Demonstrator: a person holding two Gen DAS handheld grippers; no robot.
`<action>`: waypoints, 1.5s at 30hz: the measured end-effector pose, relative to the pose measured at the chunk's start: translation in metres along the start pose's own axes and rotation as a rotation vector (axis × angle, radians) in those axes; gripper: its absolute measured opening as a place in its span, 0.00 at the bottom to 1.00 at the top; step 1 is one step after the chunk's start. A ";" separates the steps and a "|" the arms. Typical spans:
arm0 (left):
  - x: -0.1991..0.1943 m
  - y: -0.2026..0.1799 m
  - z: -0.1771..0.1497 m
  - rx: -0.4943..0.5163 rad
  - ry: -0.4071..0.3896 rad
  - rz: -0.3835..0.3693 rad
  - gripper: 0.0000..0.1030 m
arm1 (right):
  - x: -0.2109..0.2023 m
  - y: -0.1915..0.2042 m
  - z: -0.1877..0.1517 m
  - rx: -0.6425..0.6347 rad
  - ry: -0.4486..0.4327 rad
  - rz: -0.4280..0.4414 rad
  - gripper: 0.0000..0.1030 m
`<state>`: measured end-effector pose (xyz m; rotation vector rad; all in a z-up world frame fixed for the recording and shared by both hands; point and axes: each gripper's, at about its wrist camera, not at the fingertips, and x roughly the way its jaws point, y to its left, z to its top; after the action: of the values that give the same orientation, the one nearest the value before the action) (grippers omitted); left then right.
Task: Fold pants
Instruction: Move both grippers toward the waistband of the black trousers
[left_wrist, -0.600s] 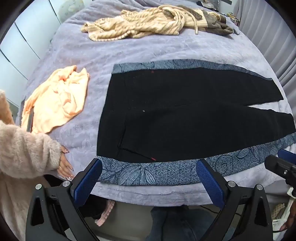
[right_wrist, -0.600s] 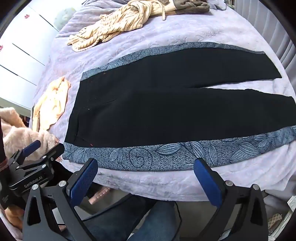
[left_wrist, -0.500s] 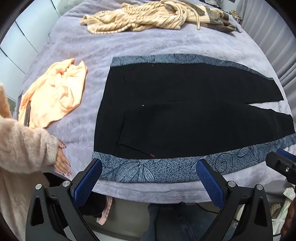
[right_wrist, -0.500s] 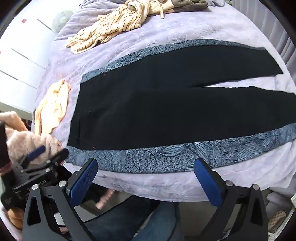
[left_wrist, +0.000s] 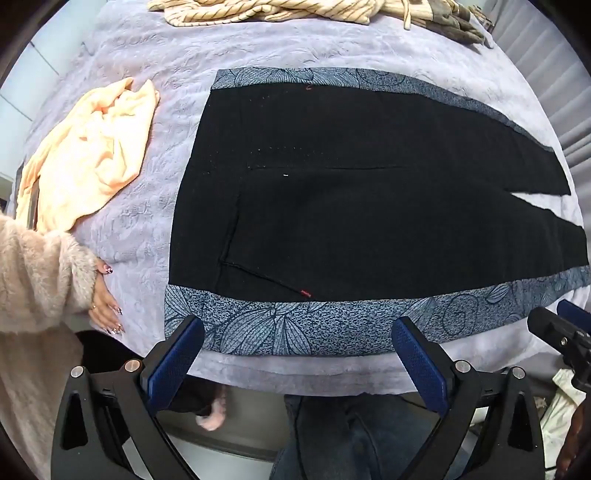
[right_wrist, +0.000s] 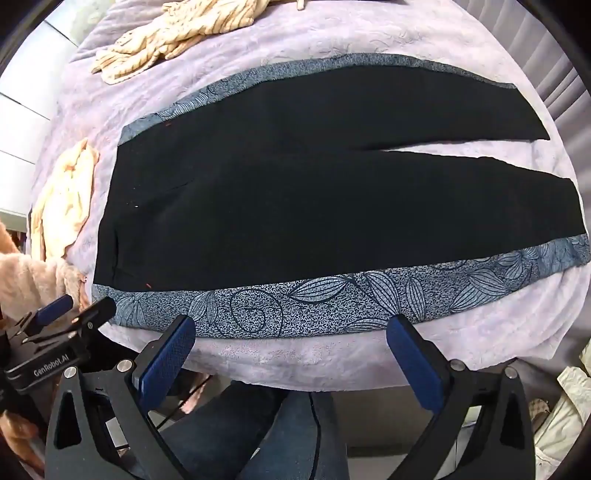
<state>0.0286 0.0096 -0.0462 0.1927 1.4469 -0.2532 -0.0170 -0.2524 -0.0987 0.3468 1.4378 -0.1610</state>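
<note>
Presently the pants (left_wrist: 369, 206) lie flat and unfolded on the bed (left_wrist: 147, 229), just ahead of both tools: the left gripper (left_wrist: 297, 354) hangs over the waist end of the near printed band (left_wrist: 295, 325), the right gripper (right_wrist: 290, 350) over that band further toward the legs, each with jaws spread wide and nothing between them. The cloth looks light, soft and limp, likely to sag and slide on the plush cover. Recommended hold: the near band's edge, one pinch by the waist corner and one along the leg, through both layers.

black pants (left_wrist: 369, 206), blue floral side bands (left_wrist: 314, 325)
</note>
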 end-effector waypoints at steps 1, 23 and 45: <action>0.000 0.001 0.001 0.005 -0.001 -0.003 0.99 | 0.003 0.001 0.000 -0.001 0.002 -0.001 1.00; 0.012 0.023 0.013 0.019 0.012 0.003 0.99 | 0.038 0.017 0.012 0.008 0.109 -0.031 1.00; 0.006 0.016 0.019 -0.006 -0.003 0.020 0.99 | 0.040 0.007 0.023 0.014 0.117 -0.025 1.00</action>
<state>0.0517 0.0190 -0.0500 0.2021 1.4419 -0.2327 0.0122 -0.2497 -0.1351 0.3539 1.5576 -0.1735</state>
